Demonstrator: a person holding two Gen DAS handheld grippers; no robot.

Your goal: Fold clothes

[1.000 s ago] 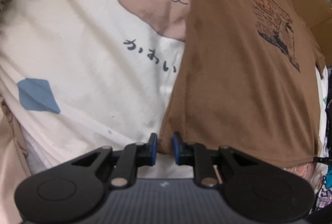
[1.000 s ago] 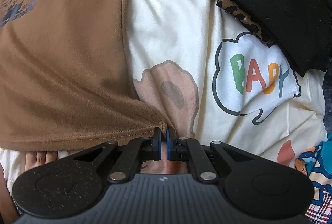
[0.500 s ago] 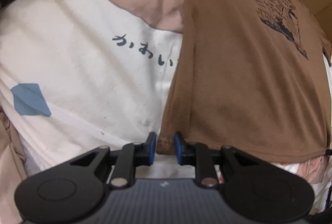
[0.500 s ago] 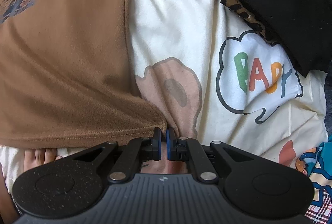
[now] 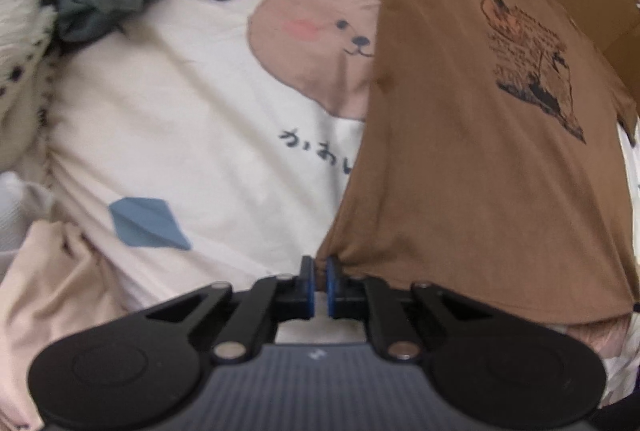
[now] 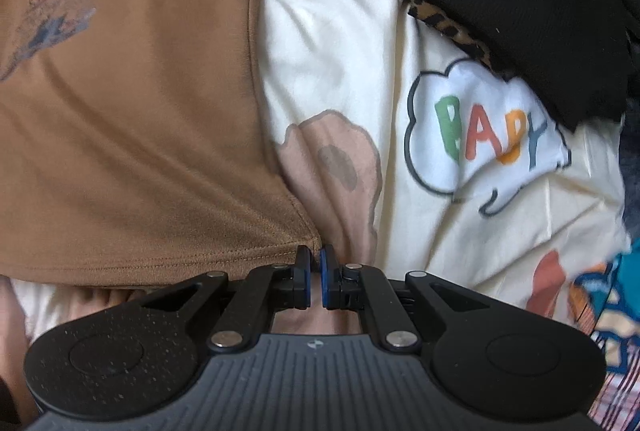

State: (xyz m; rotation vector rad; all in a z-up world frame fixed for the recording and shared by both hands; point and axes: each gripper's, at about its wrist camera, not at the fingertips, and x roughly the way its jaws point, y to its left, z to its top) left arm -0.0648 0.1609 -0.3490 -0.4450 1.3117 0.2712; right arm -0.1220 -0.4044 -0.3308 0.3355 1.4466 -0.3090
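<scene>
The left claw (image 5: 319,273) has just closed on the brown T-shirt (image 5: 472,167) hem corner, and with the right claw (image 6: 315,260) clamped on the other corner, both now lift it to fold.

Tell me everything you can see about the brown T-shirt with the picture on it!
The brown T-shirt looks like soft cotton, with a dark, faded picture printed on its chest and a stitched hem along the bottom. It lies spread front-up on a cream cartoon-printed bedsheet, covering part of a bear's face. The left gripper has just closed on one bottom corner, and the right gripper pinches the other corner, so the cloth puckers and pulls toward both.
</scene>
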